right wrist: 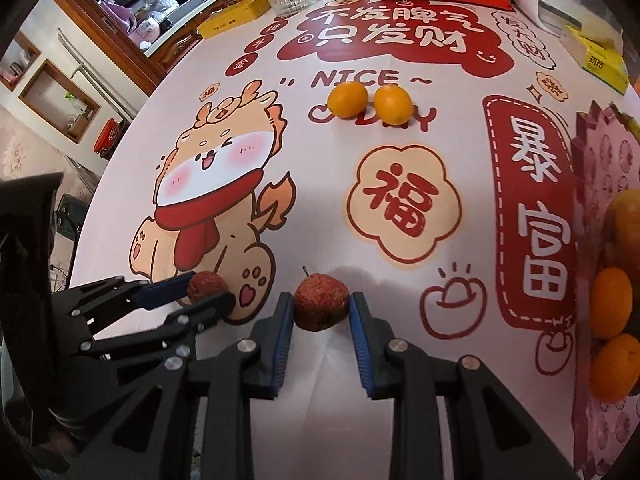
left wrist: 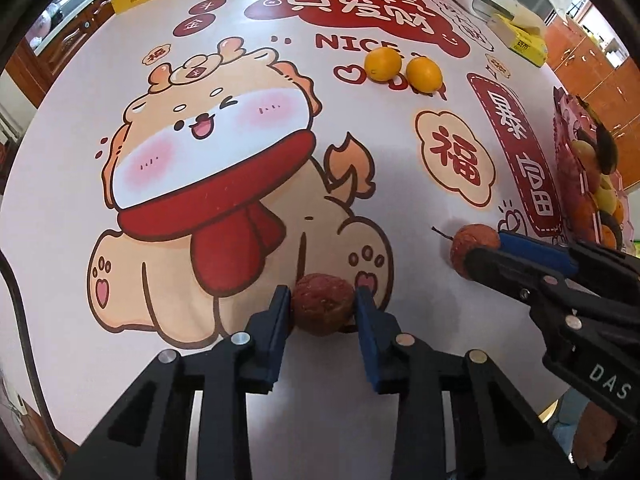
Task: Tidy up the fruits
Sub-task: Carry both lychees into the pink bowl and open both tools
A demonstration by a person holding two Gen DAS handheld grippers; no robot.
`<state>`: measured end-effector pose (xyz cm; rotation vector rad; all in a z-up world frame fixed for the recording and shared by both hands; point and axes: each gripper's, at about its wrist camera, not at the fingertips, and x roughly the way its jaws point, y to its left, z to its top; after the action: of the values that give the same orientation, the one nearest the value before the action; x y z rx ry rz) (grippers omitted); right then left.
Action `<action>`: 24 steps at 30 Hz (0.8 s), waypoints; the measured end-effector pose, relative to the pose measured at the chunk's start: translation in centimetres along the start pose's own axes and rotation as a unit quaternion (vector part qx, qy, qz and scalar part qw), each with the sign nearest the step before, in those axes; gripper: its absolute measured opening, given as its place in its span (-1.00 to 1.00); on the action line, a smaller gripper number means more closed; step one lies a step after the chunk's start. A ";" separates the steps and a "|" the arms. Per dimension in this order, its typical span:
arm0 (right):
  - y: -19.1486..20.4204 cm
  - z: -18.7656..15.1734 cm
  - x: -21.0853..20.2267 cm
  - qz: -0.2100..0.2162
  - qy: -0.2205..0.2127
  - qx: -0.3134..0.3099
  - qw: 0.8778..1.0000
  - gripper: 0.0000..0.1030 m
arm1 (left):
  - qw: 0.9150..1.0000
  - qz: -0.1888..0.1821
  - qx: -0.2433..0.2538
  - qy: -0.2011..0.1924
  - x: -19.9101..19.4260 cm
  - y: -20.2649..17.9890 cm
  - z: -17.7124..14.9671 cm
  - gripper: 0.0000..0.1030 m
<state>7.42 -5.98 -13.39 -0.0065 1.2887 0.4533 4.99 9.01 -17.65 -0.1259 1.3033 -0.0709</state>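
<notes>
The left gripper (left wrist: pixel 323 304) clamps a wrinkled red fruit (left wrist: pixel 322 303) that sits on the tabletop (left wrist: pixel 60 240), over the printed dragon's paw. Just beside it, the right gripper (right wrist: pixel 321 306) grips a second red fruit with a stem (right wrist: pixel 321 301), also resting on the tabletop. Farther out, two oranges (right wrist: pixel 370 102) lie touching near the "NICE" print. At the right edge, a pink basket (right wrist: pixel 592 184) holds more oranges.

One wrinkled fruit (left wrist: pixel 323 305) sits between the left gripper's (left wrist: pixel 323 300) fingers (left wrist: pixel 280 320); two oranges (left wrist: pixel 383 64) lie far ahead.
</notes>
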 end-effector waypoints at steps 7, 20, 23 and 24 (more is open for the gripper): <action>0.2 -0.2 -1.5 -0.002 -0.018 -0.012 1.000 -0.45 | 1.000 0.006 0.007 -0.012 -1.3 -0.7 0.1 -0.43; 0.8 0.1 -10.2 -0.022 -0.123 -0.034 0.992 -0.45 | 0.987 0.009 0.085 -0.134 -11.0 -5.6 3.2 -0.43; 0.1 -0.5 -13.4 -0.037 -0.166 -0.029 0.985 -0.46 | 0.980 -0.002 0.111 -0.163 -13.2 -7.8 4.1 -0.43; -0.2 -0.5 -14.1 -0.041 -0.175 -0.026 0.983 -0.46 | 0.978 -0.006 0.120 -0.173 -13.8 -8.7 4.3 -0.43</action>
<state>4.13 -10.83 -0.50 -0.0224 0.9281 0.3976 5.70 2.33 -2.19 0.0606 0.9375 -0.2070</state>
